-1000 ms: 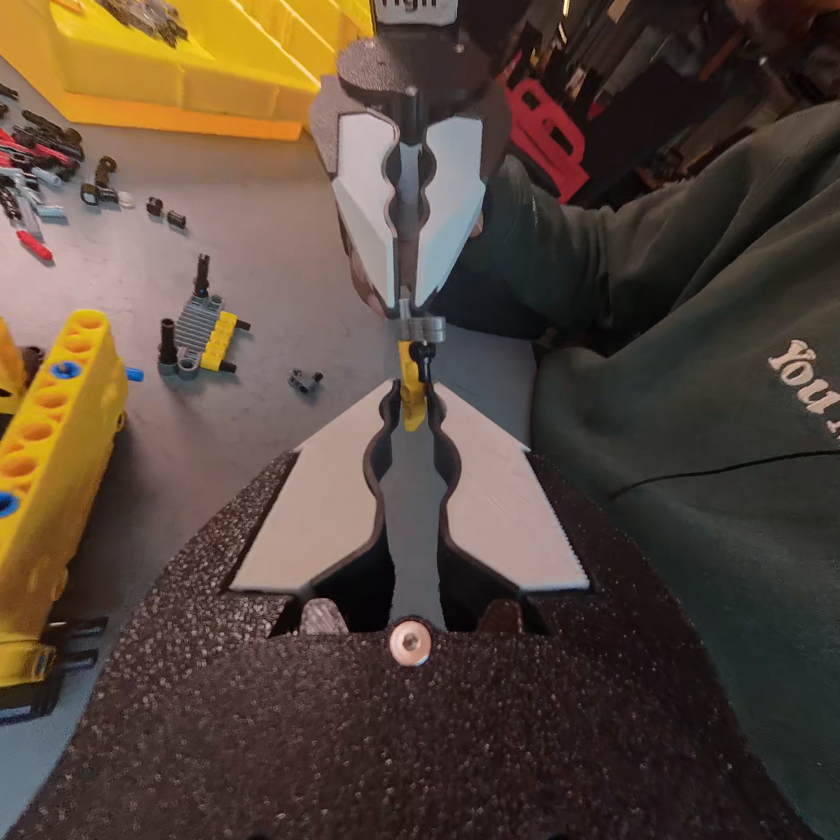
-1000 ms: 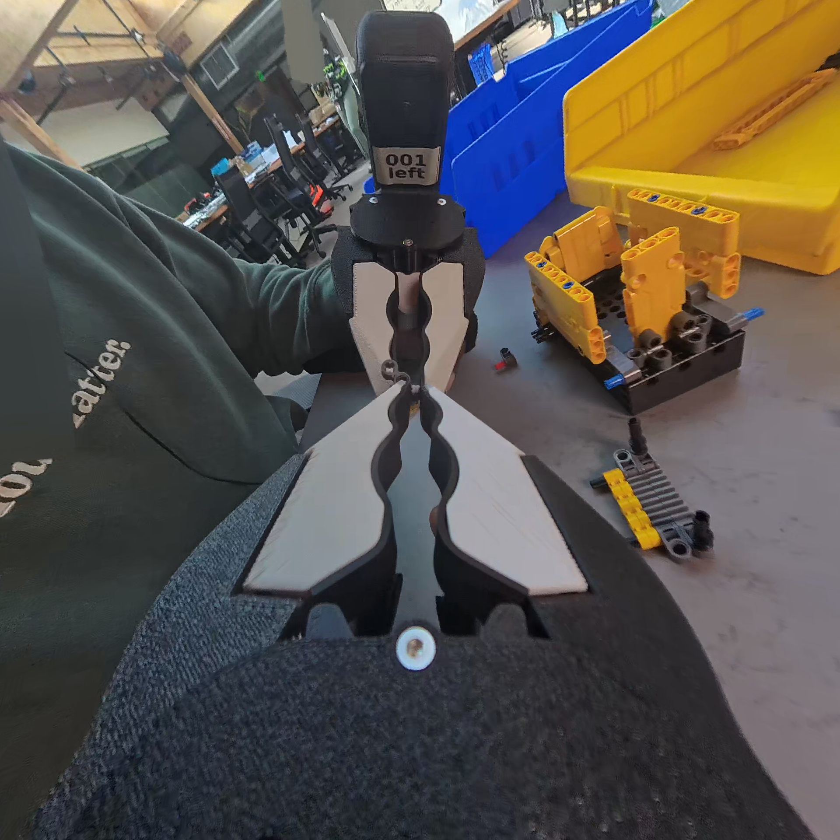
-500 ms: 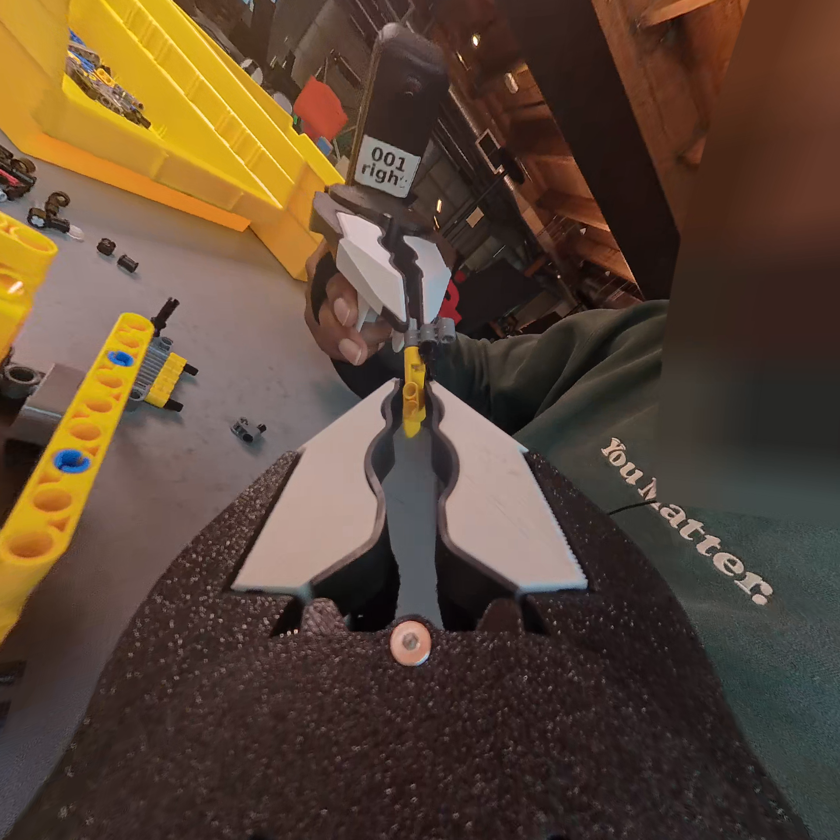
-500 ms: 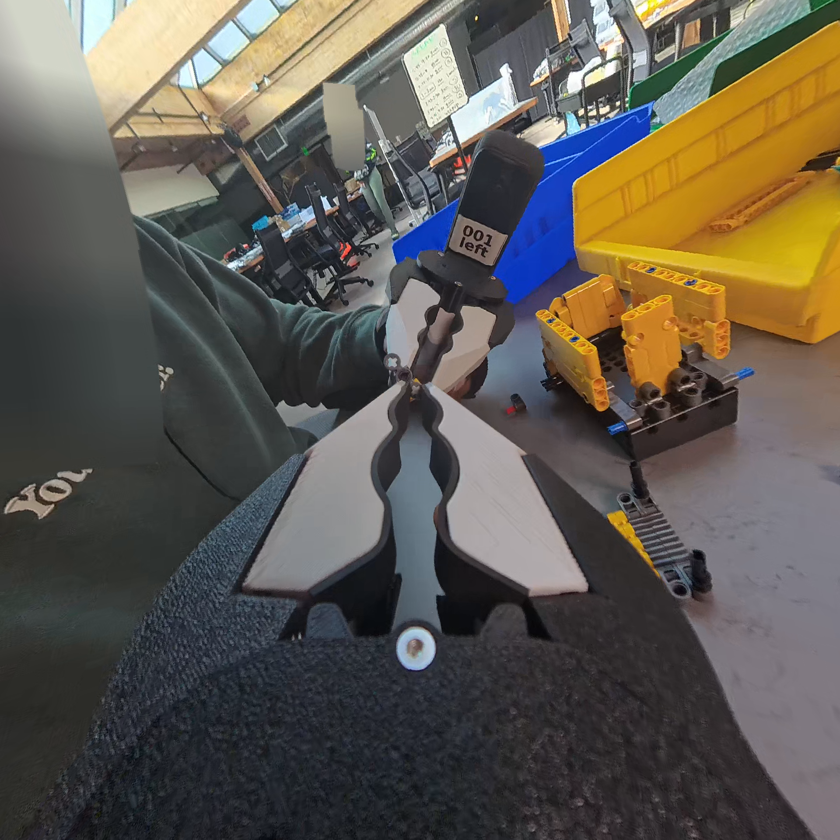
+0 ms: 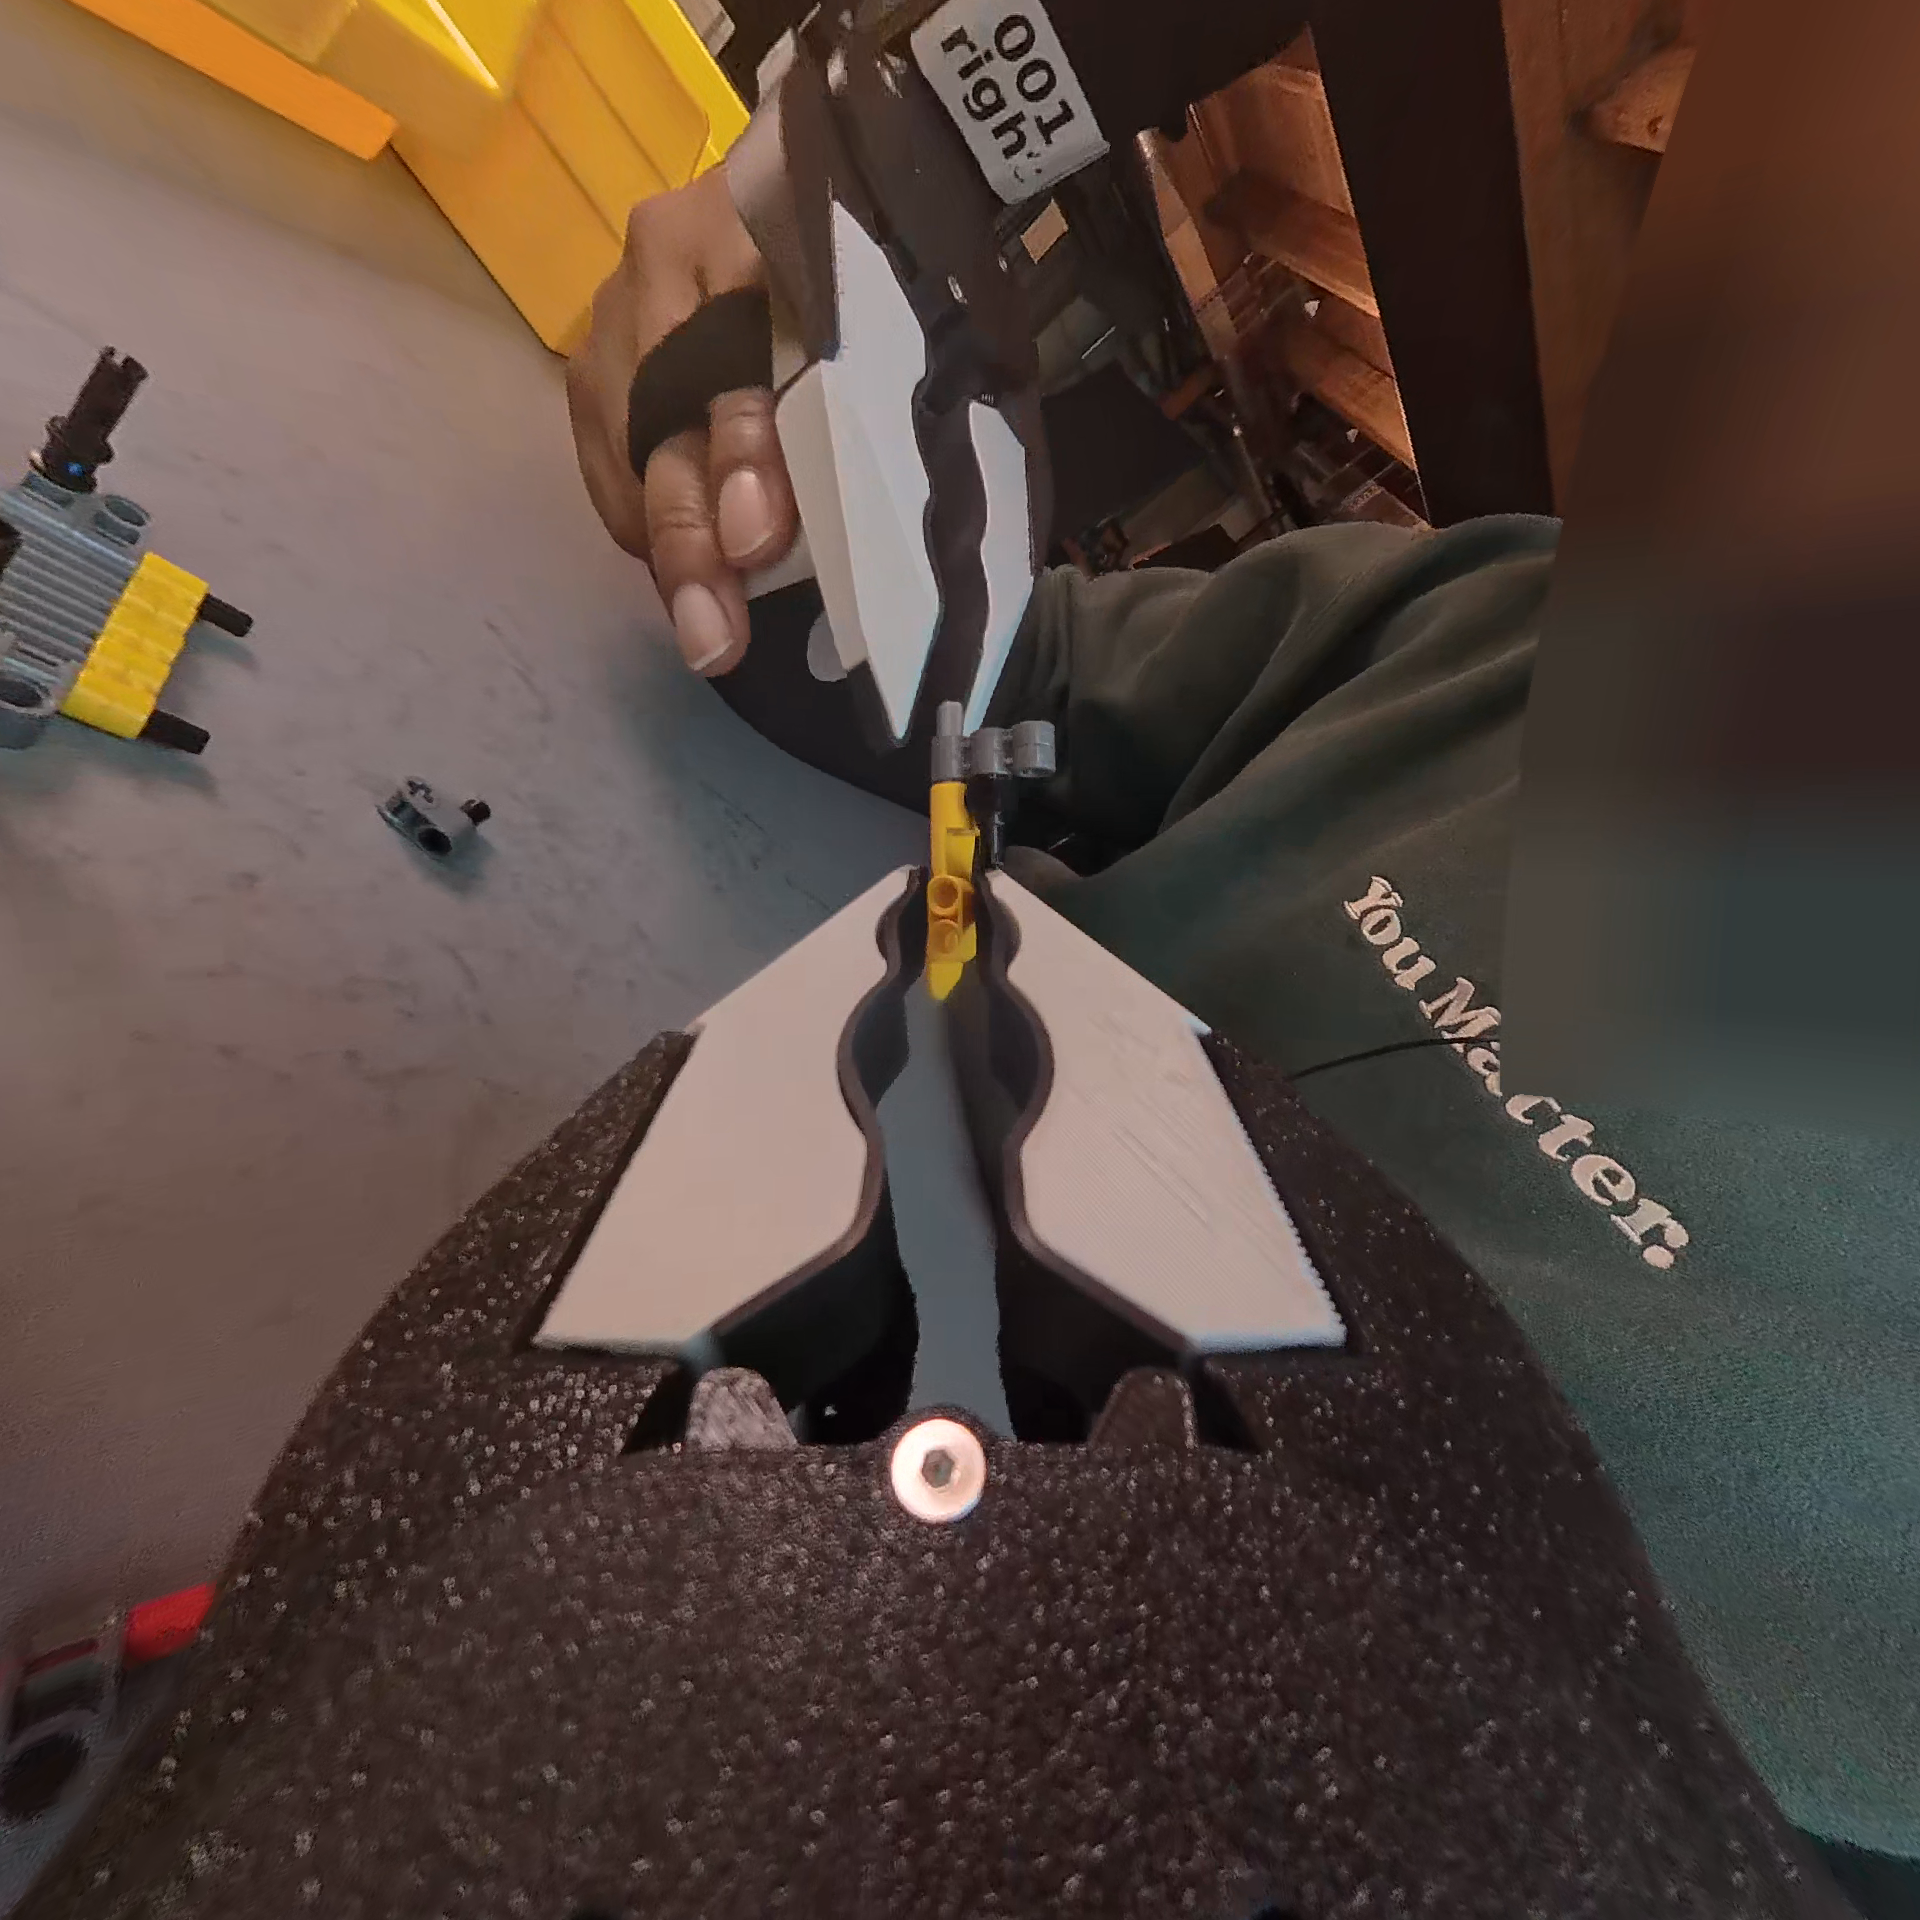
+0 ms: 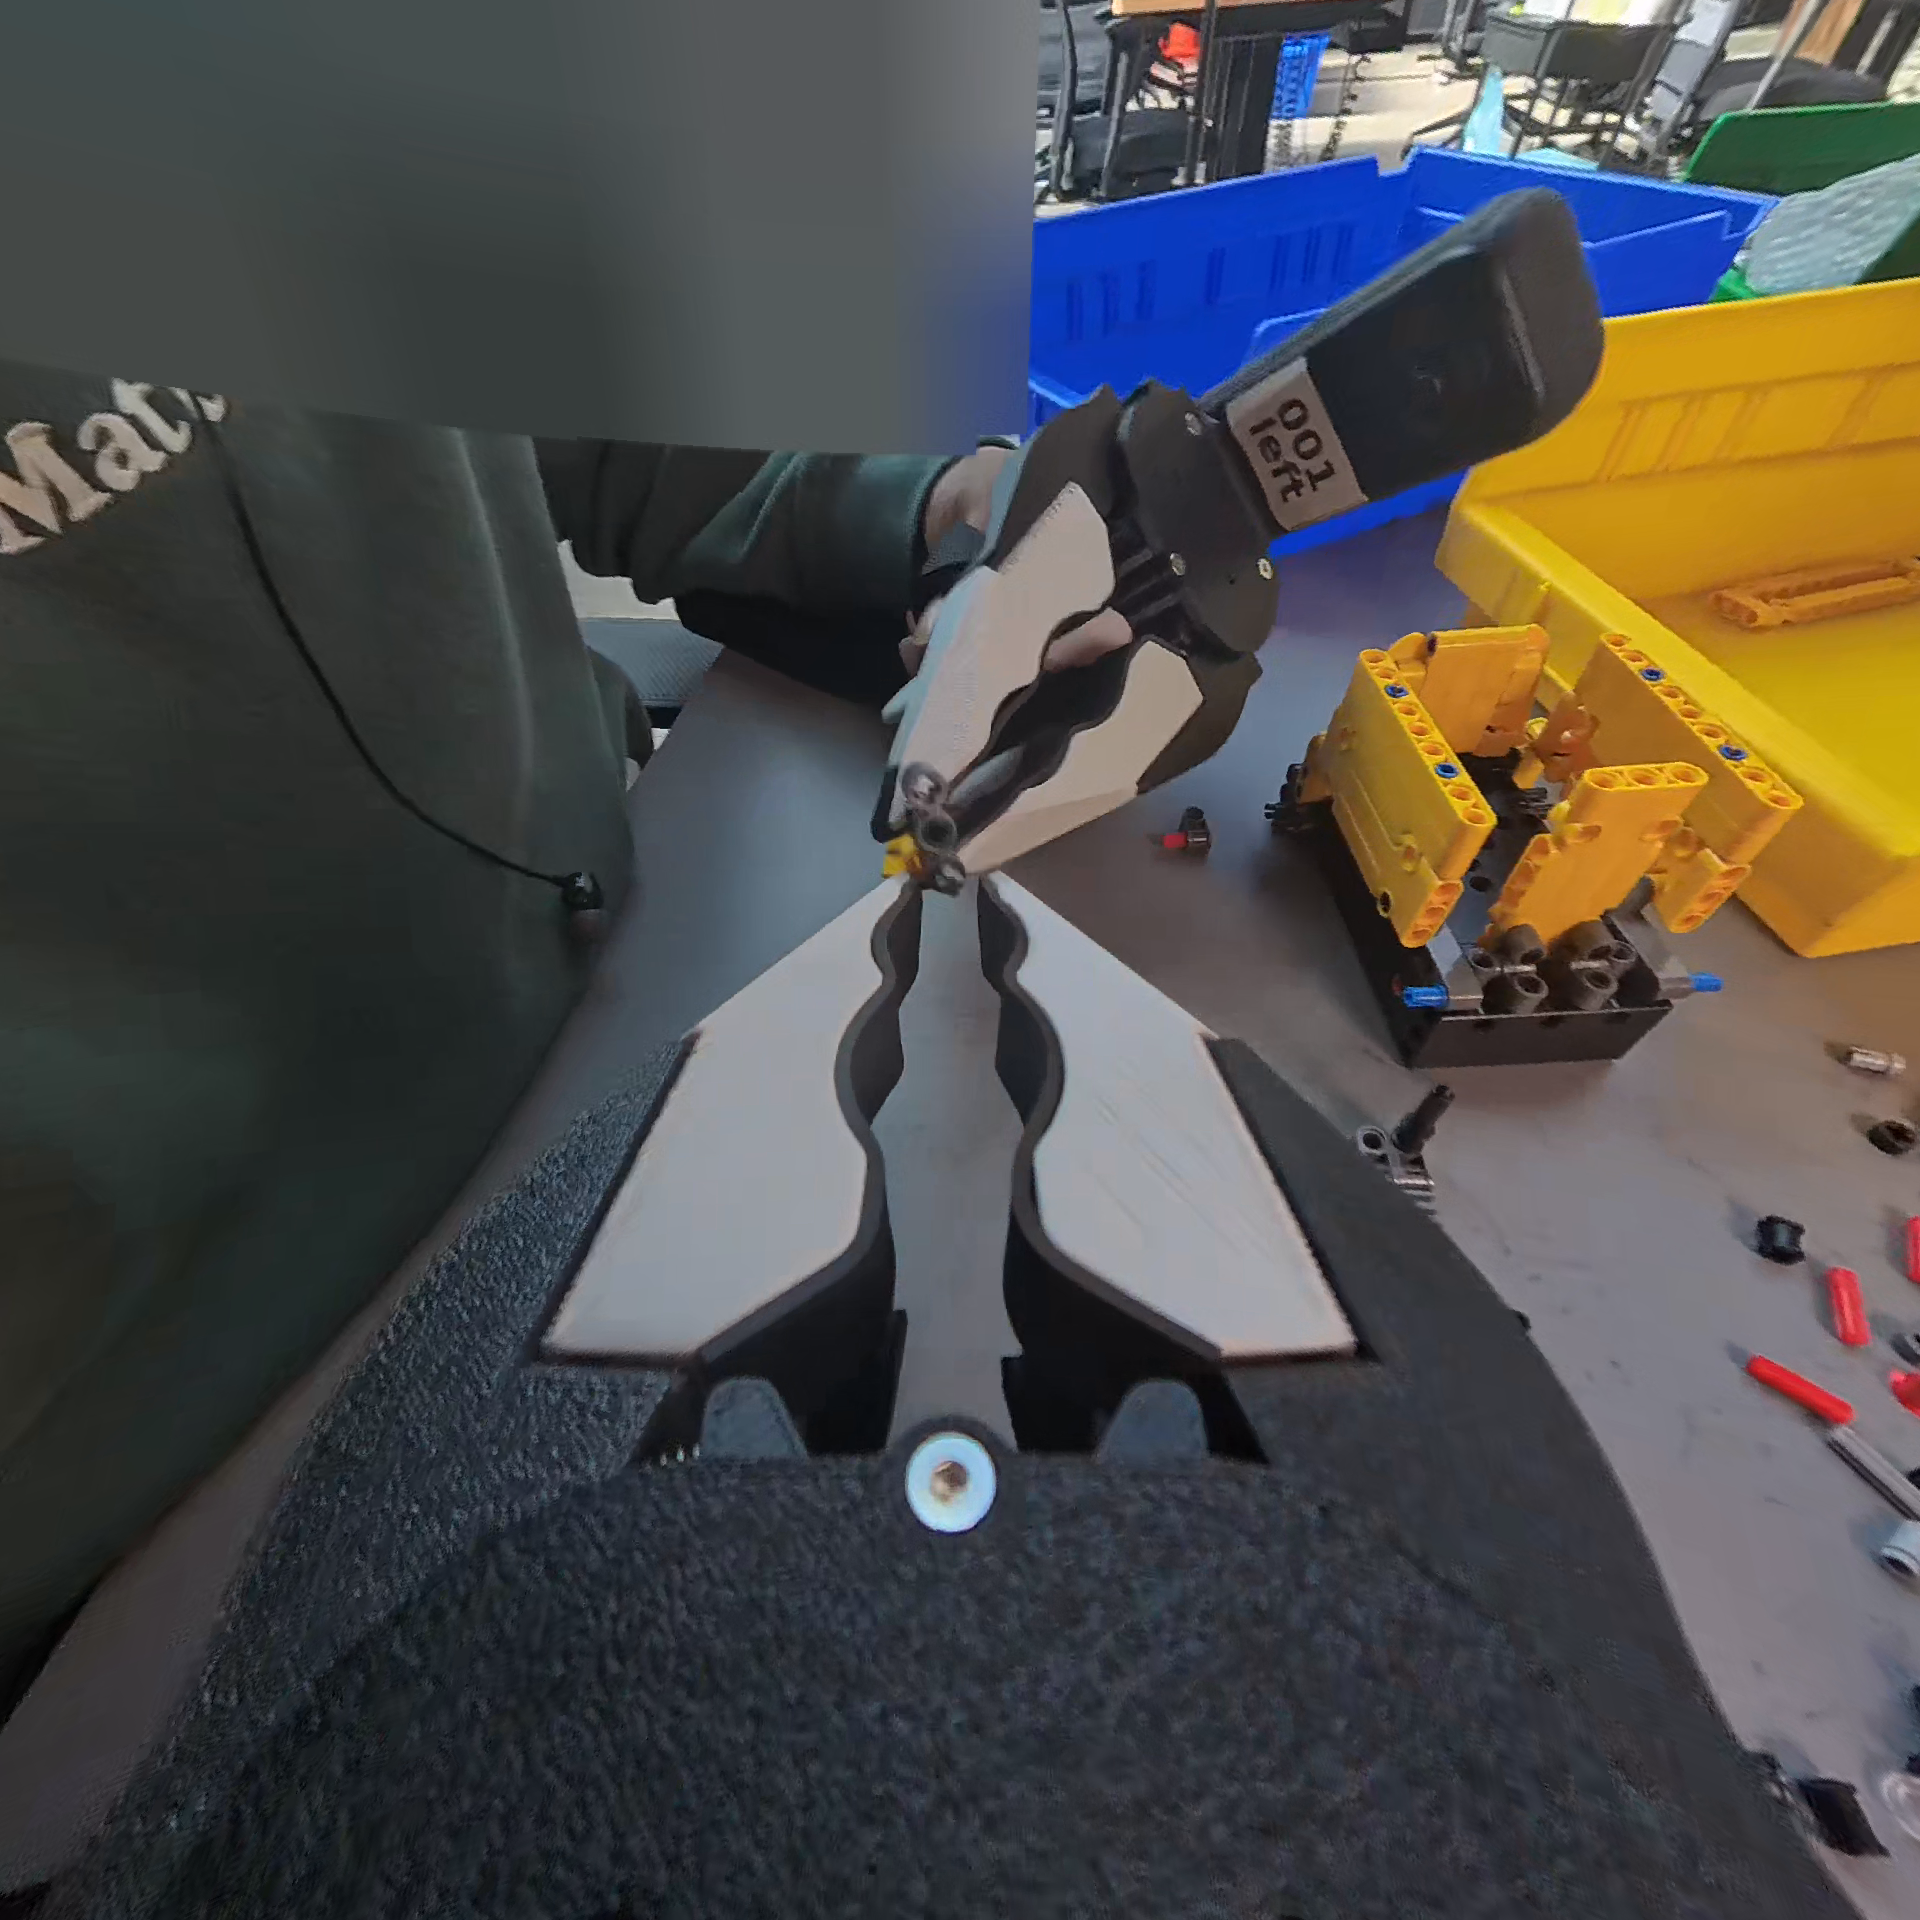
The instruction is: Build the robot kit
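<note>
My left gripper (image 5: 951, 878) is shut on a small yellow brick piece (image 5: 948, 920), held in the air over the table's near edge. A grey connector (image 5: 1003, 750) sits on the yellow piece's far end, with a black pin beside the joint. My right gripper (image 5: 951, 712) comes down from above, tip to tip with the left, and is shut on the grey connector's stub. In the right wrist view my right gripper (image 6: 951, 883) meets the left gripper (image 6: 930, 831), which reaches in from the upper right. The grey connector (image 6: 935, 826) shows there, blurred. The yellow piece is mostly hidden.
A yellow and black brick assembly (image 6: 1507, 831) stands on the grey table (image 5: 312, 987), with yellow bins (image 6: 1714, 540) and blue bins (image 6: 1195, 270) behind. A grey and yellow subassembly (image 5: 94, 613), a small grey connector (image 5: 431, 816) and red pins (image 6: 1797, 1387) lie loose. The person's green sweatshirt (image 5: 1351, 727) is close. My left and right fingertips are right by each other.
Both grippers have lifted and tilted while staying tip to tip on the joined pieces. The right gripper now looms closer in the left wrist view, and the left gripper leans in from the right.
</note>
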The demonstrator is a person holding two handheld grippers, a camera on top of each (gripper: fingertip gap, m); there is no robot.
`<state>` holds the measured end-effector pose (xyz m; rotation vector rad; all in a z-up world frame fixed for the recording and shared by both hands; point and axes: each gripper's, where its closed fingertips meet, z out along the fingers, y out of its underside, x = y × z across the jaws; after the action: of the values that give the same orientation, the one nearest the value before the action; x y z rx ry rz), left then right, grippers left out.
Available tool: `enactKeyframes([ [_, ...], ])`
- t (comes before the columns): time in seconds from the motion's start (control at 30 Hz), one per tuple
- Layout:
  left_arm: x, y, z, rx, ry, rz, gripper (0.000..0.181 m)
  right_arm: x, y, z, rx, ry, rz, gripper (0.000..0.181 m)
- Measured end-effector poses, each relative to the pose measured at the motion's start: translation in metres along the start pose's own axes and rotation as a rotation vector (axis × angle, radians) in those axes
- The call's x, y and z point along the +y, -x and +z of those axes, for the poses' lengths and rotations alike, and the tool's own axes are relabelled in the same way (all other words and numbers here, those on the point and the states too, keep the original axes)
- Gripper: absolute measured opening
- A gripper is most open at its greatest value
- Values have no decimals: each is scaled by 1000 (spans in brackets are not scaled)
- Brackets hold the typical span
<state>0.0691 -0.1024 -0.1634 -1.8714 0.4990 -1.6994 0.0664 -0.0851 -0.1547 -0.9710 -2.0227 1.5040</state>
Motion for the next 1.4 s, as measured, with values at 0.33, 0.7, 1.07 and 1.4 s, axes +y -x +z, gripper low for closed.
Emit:
enactKeyframes([
  [0.33,10,4,8,25,56,-50,7,11,10,-3,-64,97,-63,6],
  [0.7,12,11,9,-8,64,-64,5,21,7,1,-23,128,-84,5],
  [1.07,11,14,7,-22,56,-70,4,24,5,3,-19,96,-33,4],
  [1.4,13,16,8,-41,67,-64,3,28,5,6,-29,96,0,4],
])
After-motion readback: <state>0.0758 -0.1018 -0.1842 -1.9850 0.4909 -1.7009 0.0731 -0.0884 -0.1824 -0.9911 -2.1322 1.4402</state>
